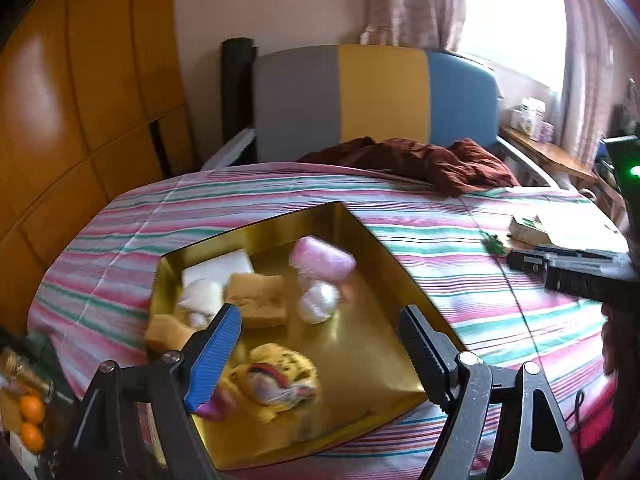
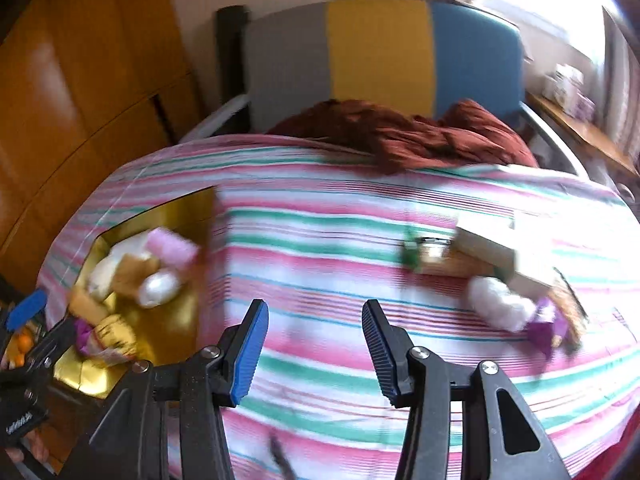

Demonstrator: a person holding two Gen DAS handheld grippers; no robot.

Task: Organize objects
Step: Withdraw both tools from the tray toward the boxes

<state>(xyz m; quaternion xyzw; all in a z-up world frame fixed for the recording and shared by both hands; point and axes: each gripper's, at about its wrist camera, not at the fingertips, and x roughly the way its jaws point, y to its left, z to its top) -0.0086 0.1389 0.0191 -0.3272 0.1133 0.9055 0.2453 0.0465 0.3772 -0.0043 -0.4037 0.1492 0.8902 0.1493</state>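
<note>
A gold tray [image 1: 372, 340] lies on the striped bedsheet [image 1: 460, 248] and holds a pink packet [image 1: 322, 259], a white ball [image 1: 318, 302], tan sponges [image 1: 260, 298], a white pad [image 1: 218, 266] and a yellow patterned pouch [image 1: 276, 376]. My left gripper [image 1: 320, 344] is open and empty over the tray's near side. My right gripper [image 2: 316, 344] is open and empty above the sheet, right of the tray [image 2: 176, 320]. A white fluffy item [image 2: 498, 304], a purple wrapper [image 2: 548, 328] and a pale box [image 2: 492, 254] lie at its right.
A crumpled maroon cloth [image 1: 432, 160] lies at the bed's head before the grey, yellow and blue headboard [image 1: 376, 96]. A wooden wardrobe [image 1: 80, 100] stands left. Oranges [image 1: 32, 420] sit low left. A shelf [image 1: 548, 152] with boxes stands right.
</note>
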